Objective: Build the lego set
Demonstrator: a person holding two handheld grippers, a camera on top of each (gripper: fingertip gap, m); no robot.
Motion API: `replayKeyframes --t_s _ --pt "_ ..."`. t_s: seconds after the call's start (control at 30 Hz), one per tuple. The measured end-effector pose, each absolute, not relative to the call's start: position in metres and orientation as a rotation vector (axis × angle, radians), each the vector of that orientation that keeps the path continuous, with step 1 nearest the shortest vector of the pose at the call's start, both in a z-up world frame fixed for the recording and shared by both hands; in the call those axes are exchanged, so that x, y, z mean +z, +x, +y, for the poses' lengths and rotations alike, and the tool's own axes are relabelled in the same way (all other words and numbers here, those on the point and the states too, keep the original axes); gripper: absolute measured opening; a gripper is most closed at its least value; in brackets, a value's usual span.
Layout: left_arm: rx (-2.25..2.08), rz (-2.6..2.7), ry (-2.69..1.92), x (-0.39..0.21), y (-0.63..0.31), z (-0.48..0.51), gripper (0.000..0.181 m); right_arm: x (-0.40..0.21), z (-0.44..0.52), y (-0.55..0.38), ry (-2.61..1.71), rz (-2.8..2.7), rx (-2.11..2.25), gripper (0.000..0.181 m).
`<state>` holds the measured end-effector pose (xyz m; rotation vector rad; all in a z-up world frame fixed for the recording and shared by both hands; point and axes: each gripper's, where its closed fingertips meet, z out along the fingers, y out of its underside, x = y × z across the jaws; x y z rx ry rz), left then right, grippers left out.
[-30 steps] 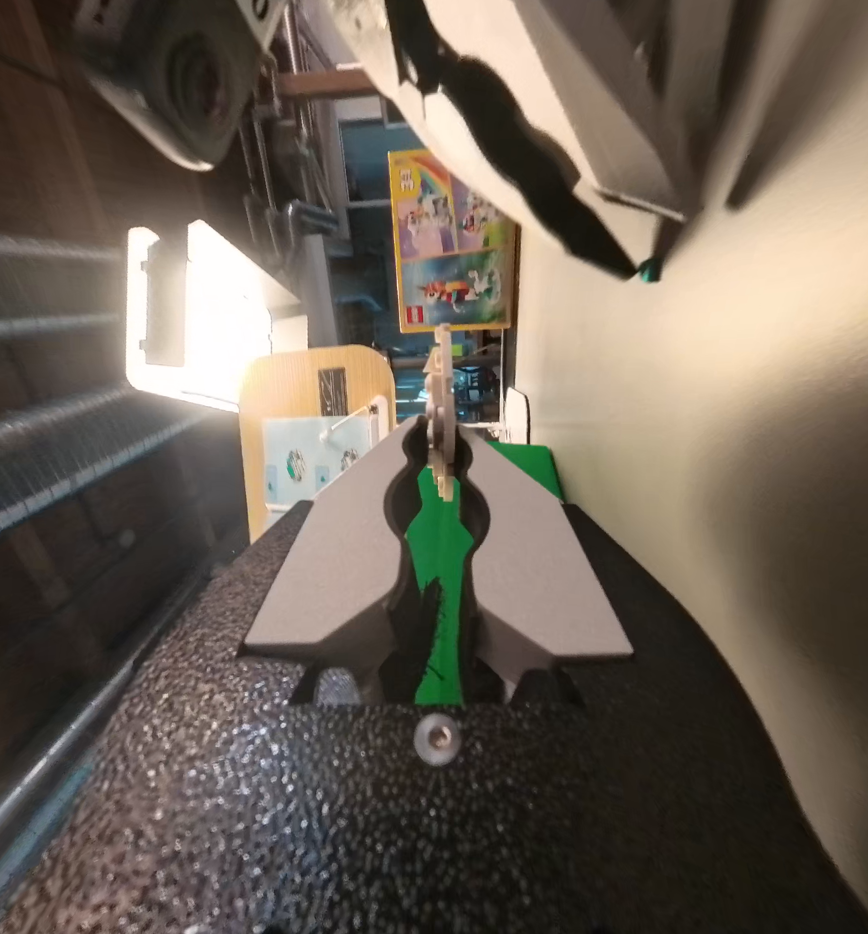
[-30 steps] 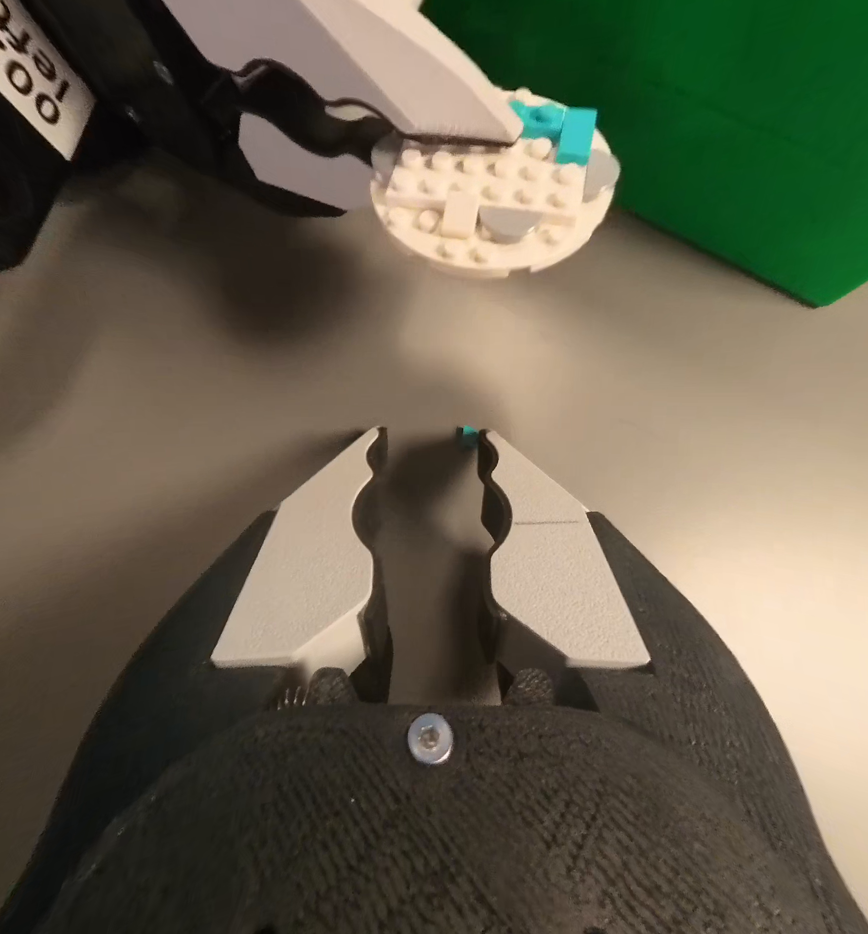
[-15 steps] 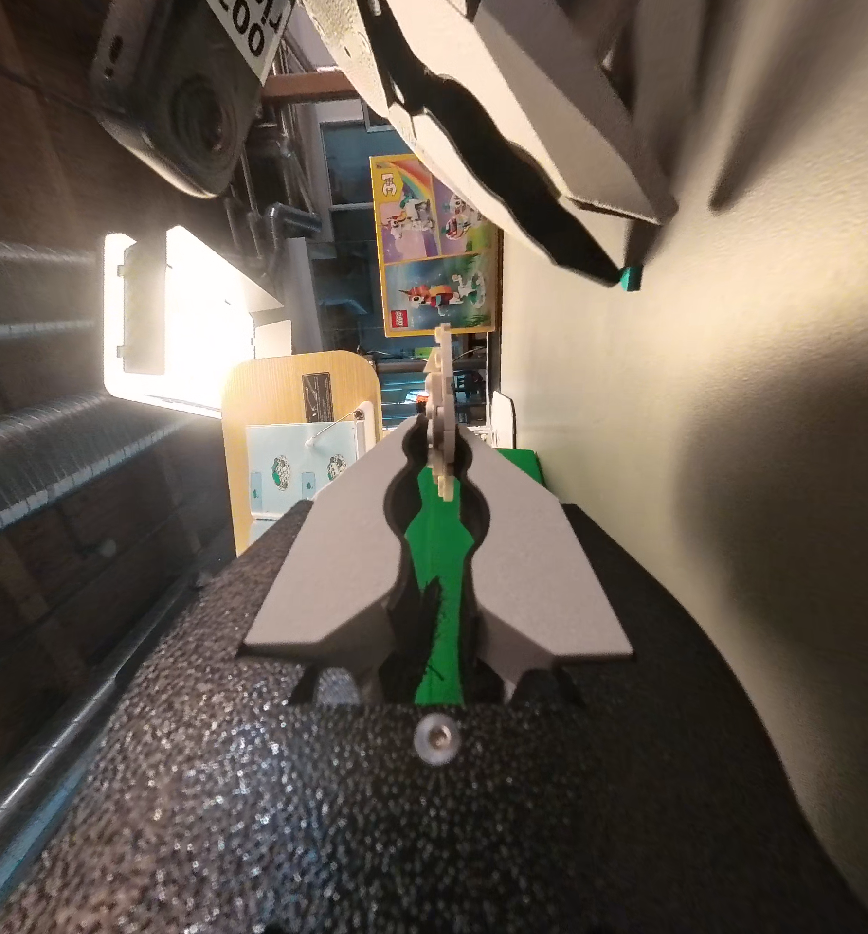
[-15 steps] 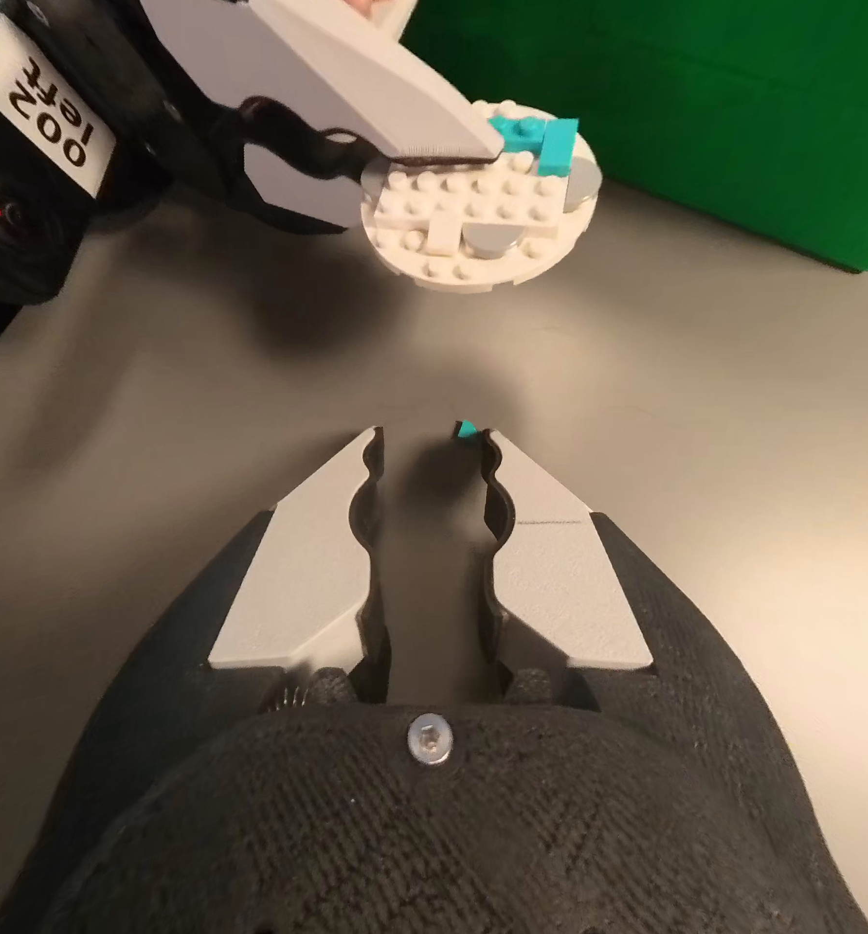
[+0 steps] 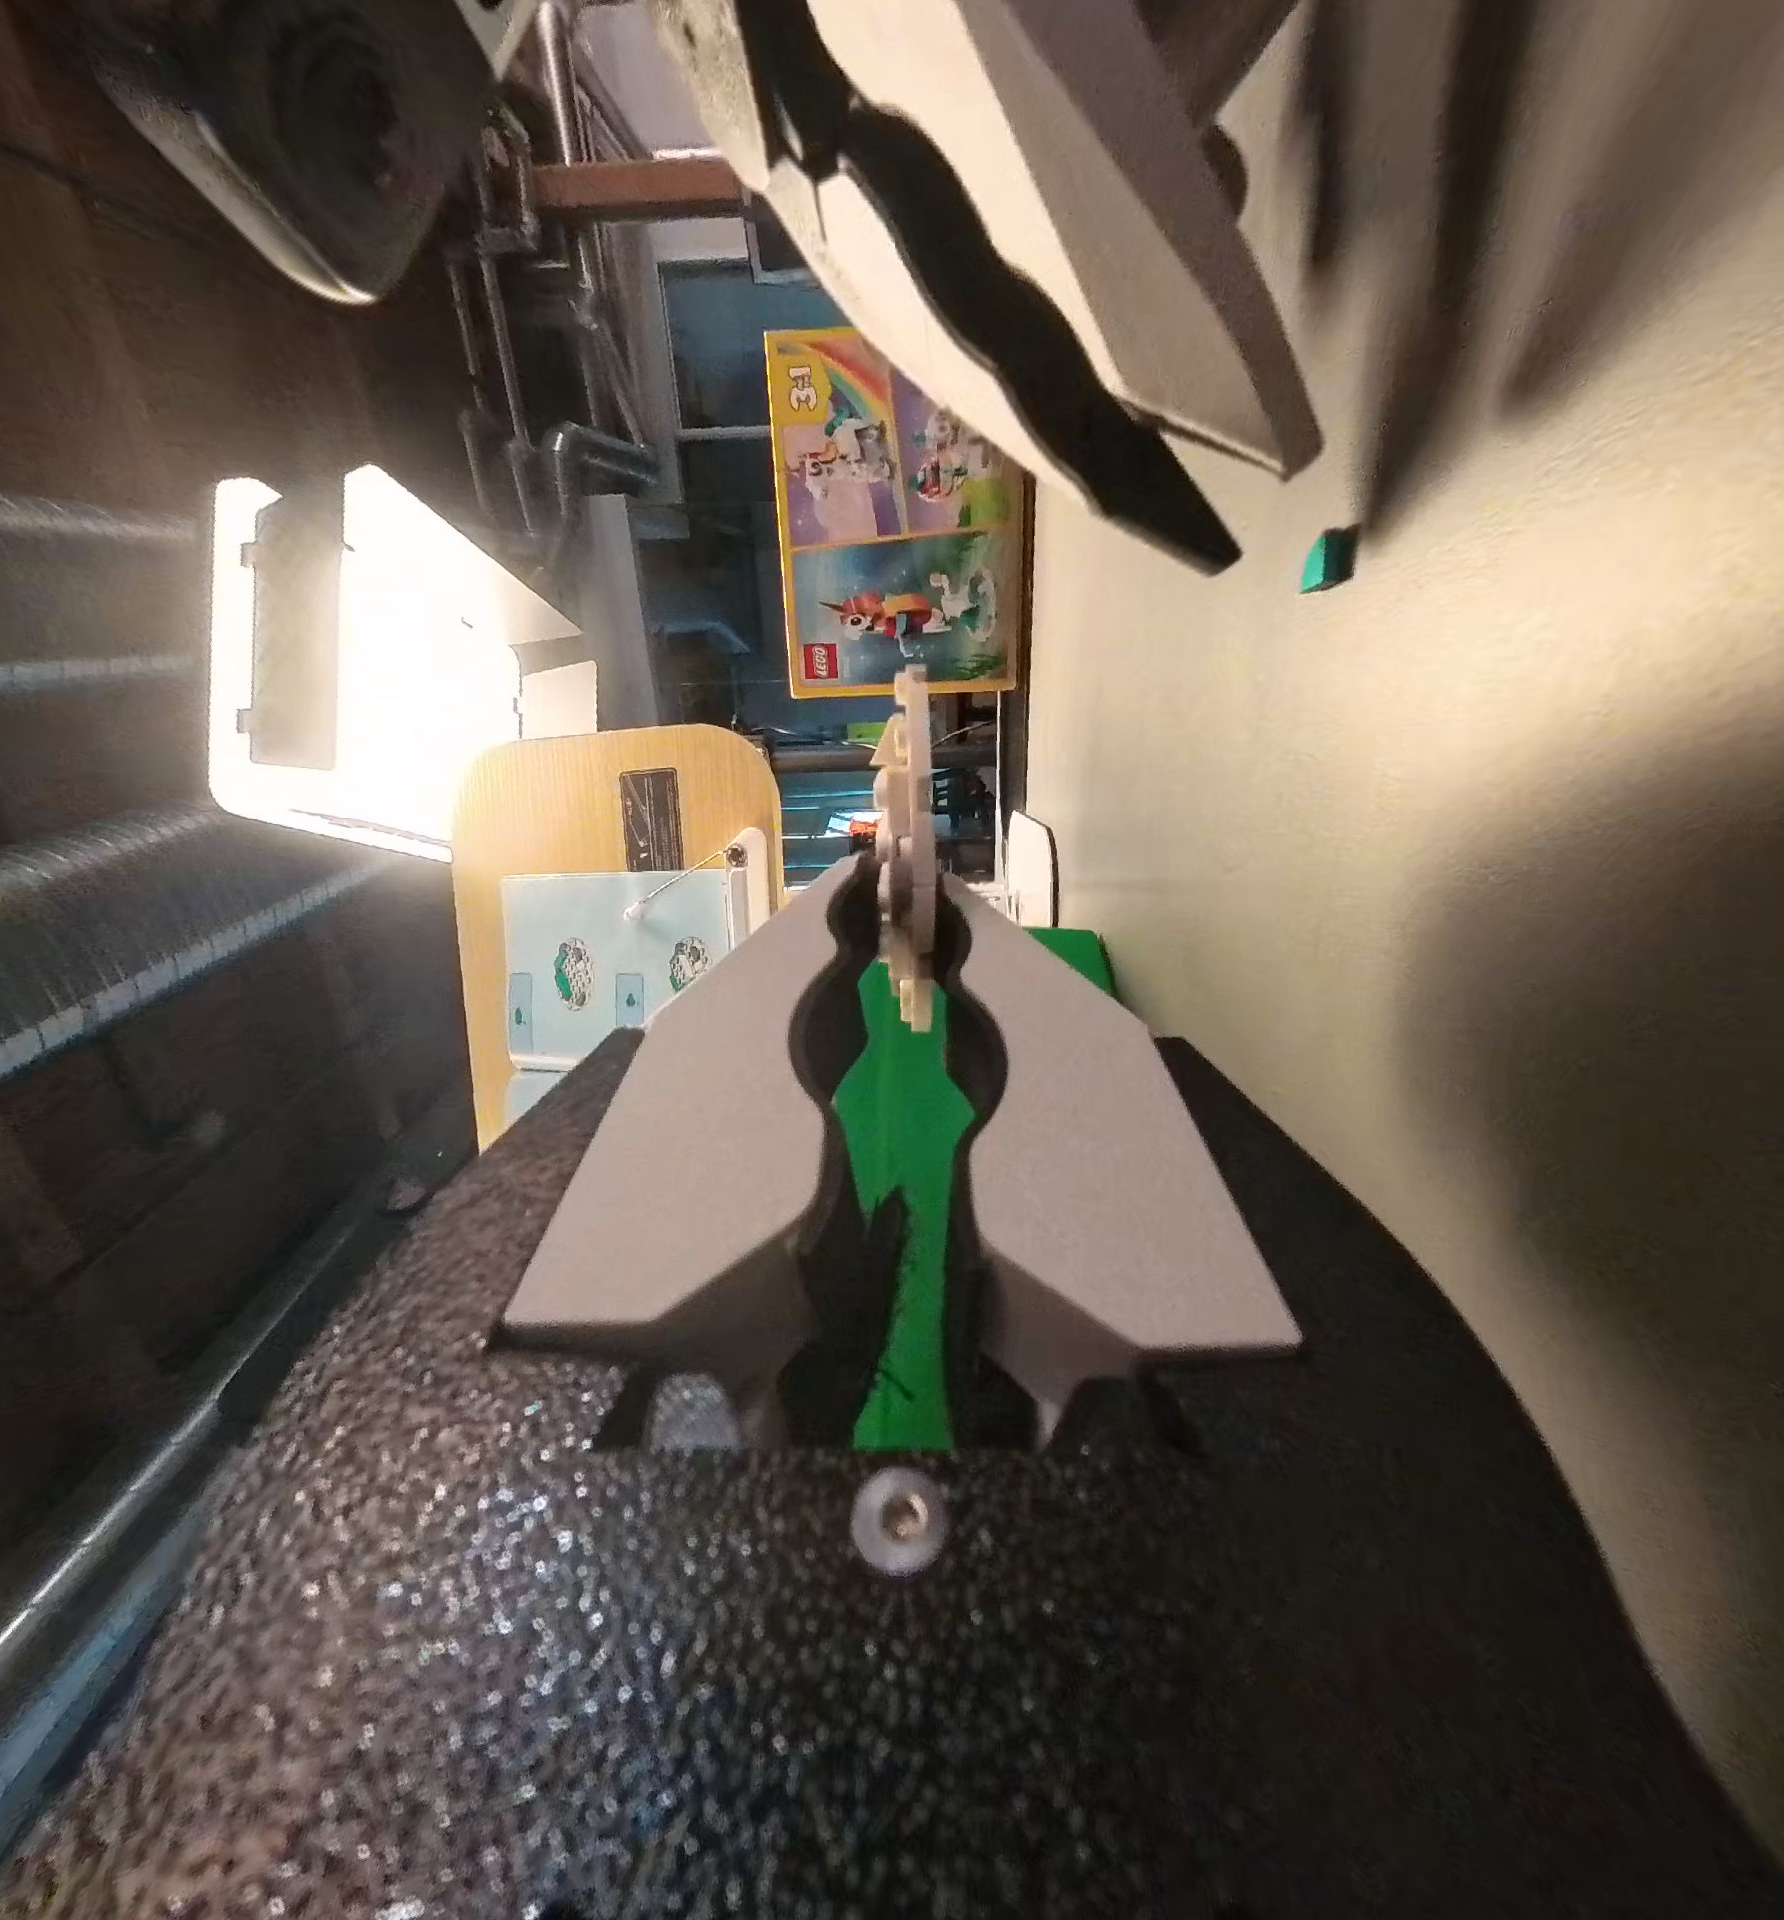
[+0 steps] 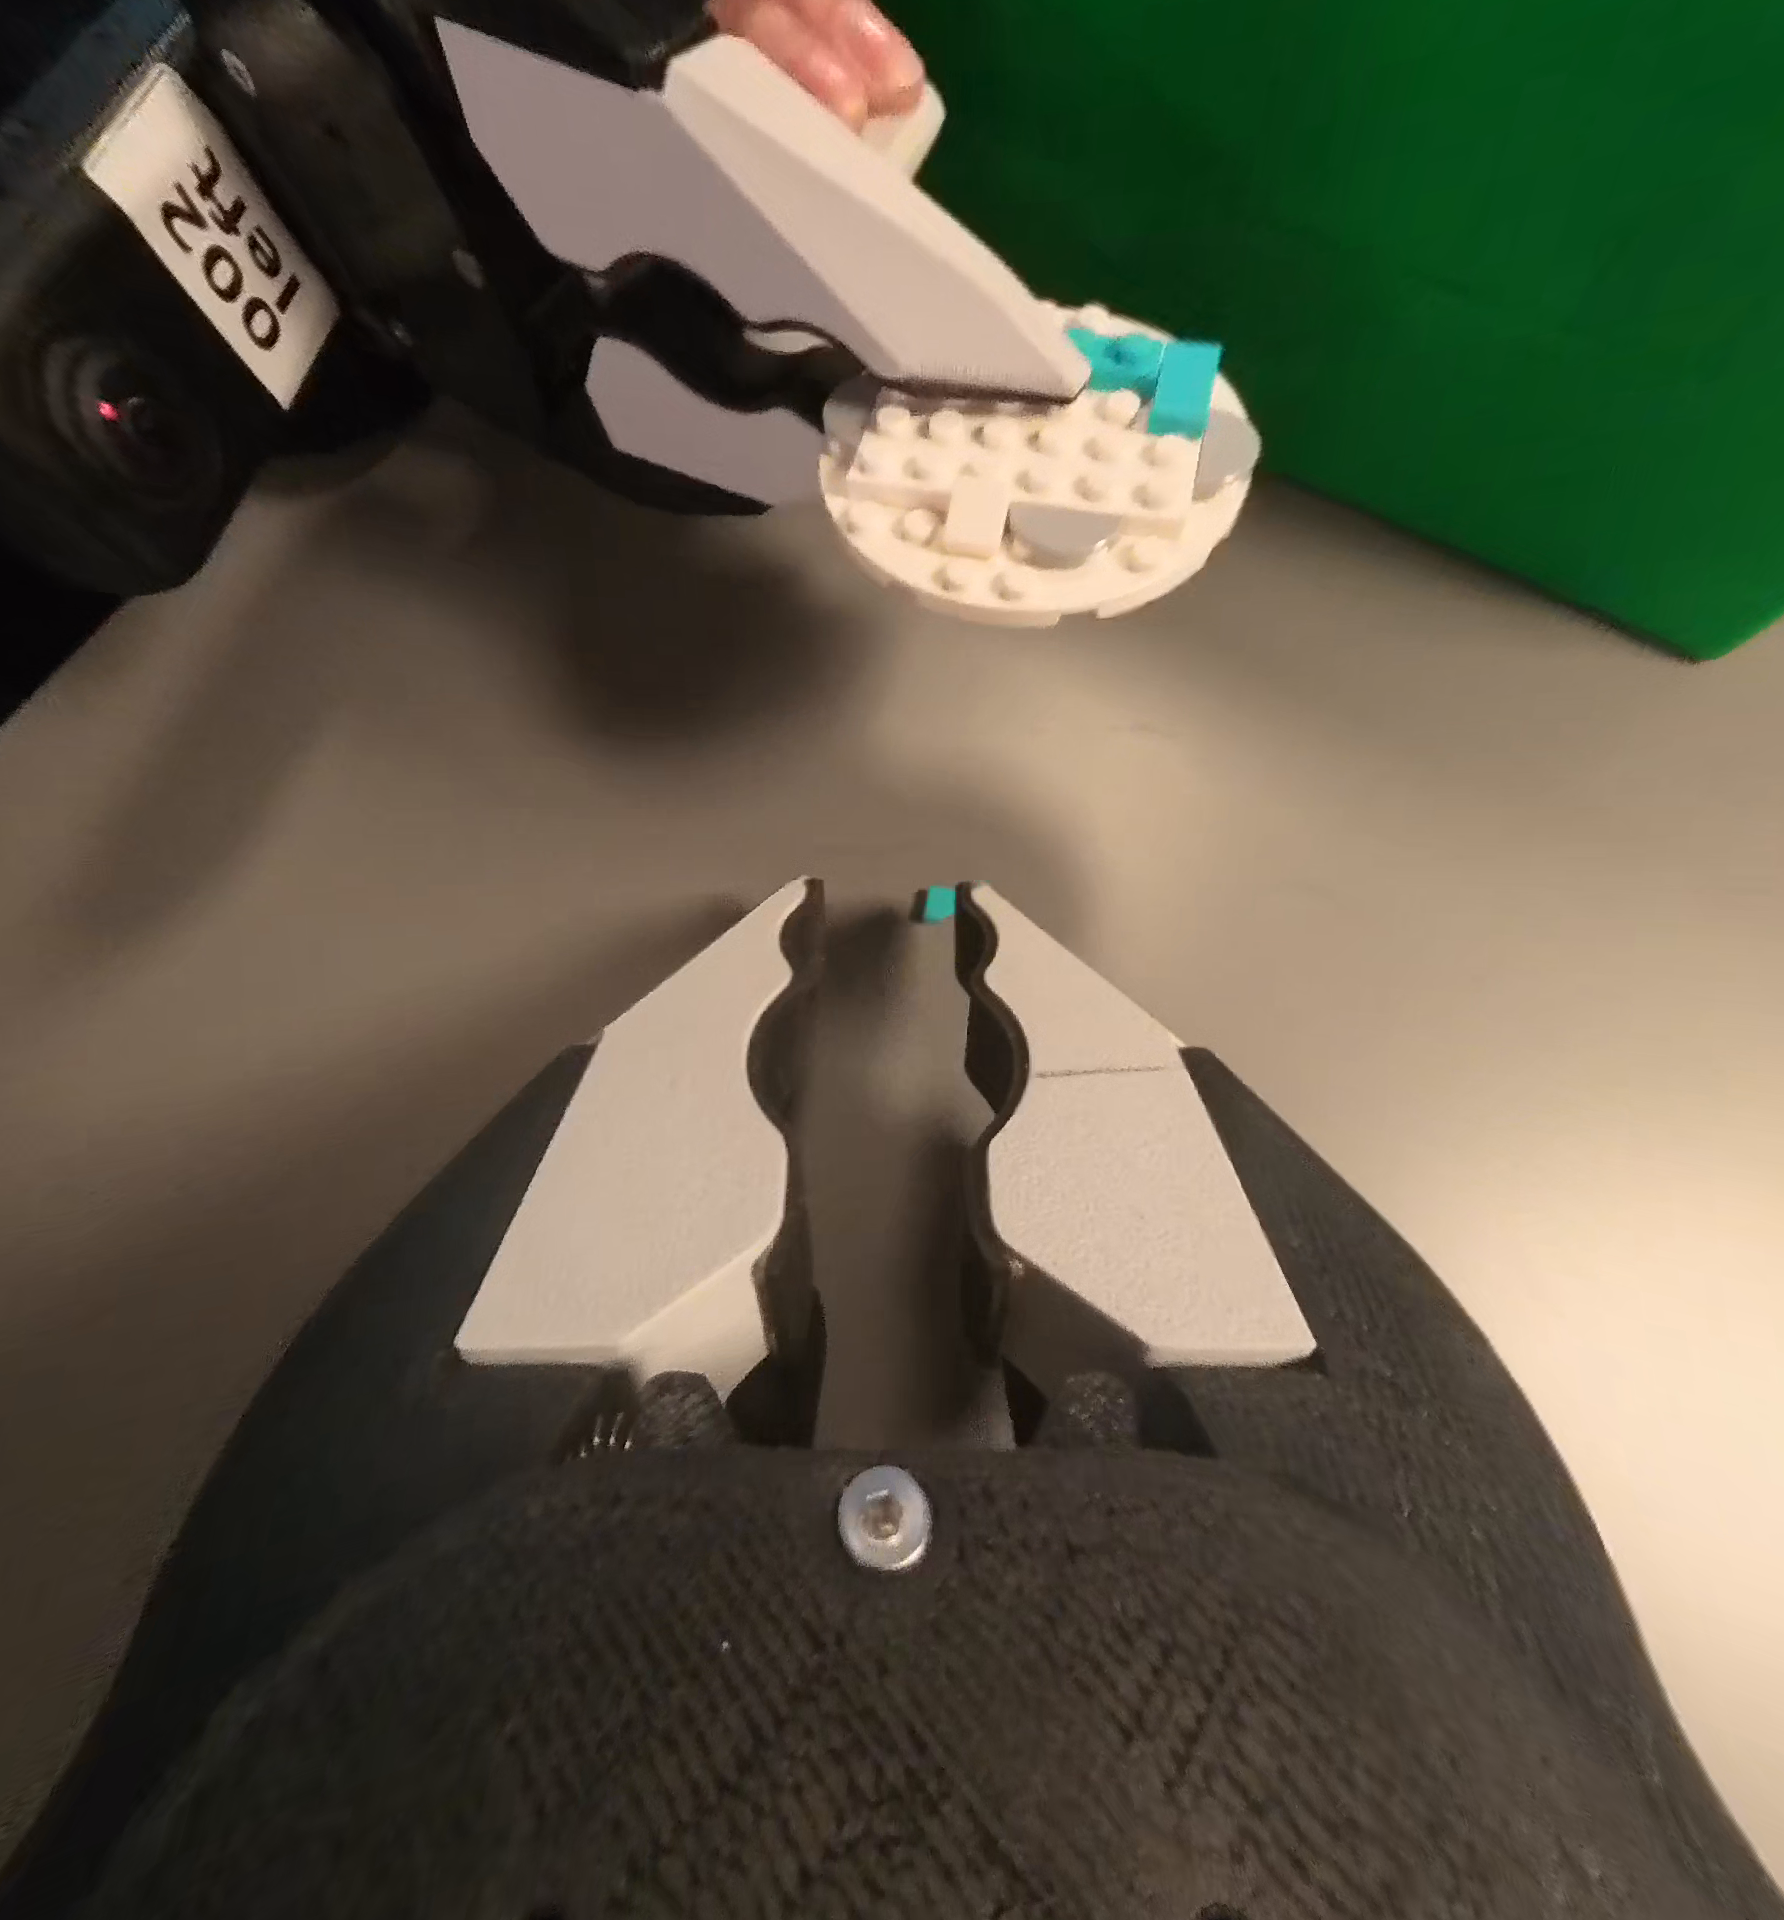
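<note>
My left gripper is shut on the rim of a round white lego plate, seen edge-on here. In the right wrist view the plate is held a little above the grey table and carries white tiles and two teal bricks at its far edge. My right gripper is open and empty, low over the table, short of the plate. A tiny teal piece lies on the table by the inner side of its right fingertip. It also shows in the left wrist view, just off the right gripper's tips.
A green box stands behind the plate and also shows in the left wrist view. A lego set box and a wooden board with an instruction sheet stand at the far end. A person's fingers hold the left gripper. Tip to tip, the grippers are about 8 cm apart.
The left gripper has carried the plate a little nearer to the right gripper and to the right. The right gripper stays open, with the teal piece at its tip.
</note>
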<state>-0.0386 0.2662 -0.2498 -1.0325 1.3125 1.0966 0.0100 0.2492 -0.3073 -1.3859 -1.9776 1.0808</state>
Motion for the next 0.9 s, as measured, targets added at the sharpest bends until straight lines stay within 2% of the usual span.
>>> replayKeyframes --t_s 0.23,0.9 --pt "1.097 1.315 -1.032 -0.249 -0.038 0.266 0.006 -0.317 0.248 0.008 -1.397 -2.051 1.031 0.024" --pt "1.244 1.386 -0.987 -0.255 -0.037 0.268 0.006 -0.321 0.258 0.002 -1.419 -1.996 0.901 0.007"
